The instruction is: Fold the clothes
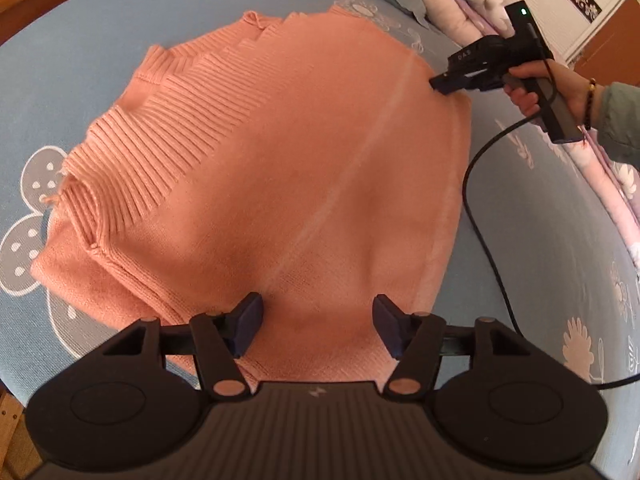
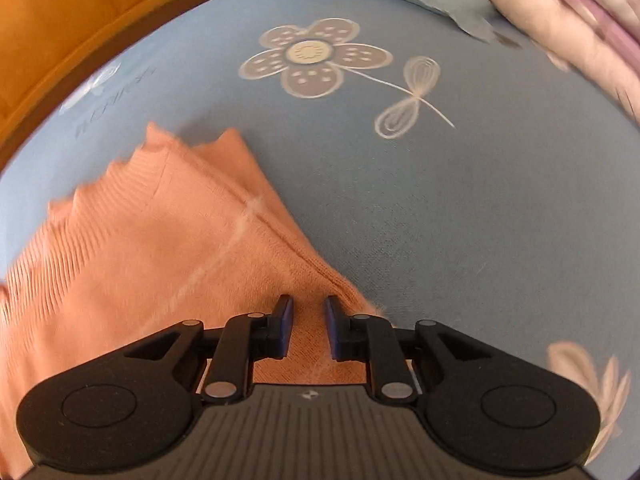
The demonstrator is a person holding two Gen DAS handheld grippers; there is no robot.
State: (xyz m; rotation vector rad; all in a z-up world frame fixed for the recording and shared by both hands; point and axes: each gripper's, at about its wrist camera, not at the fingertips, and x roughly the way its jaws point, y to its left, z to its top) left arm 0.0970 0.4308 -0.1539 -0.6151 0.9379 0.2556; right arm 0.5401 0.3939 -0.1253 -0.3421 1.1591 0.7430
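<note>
- Lying folded on the blue flowery bed (image 1: 540, 240), the pink sweater (image 1: 280, 168) has its ribbed hems stacked on one side.
- Left tool (image 1: 318, 320) hangs wide over the near edge, nothing pinched.
- Right tool (image 2: 308, 326) sits at the far corner, jaws only narrowly apart, with no knit gripped between them.
</note>
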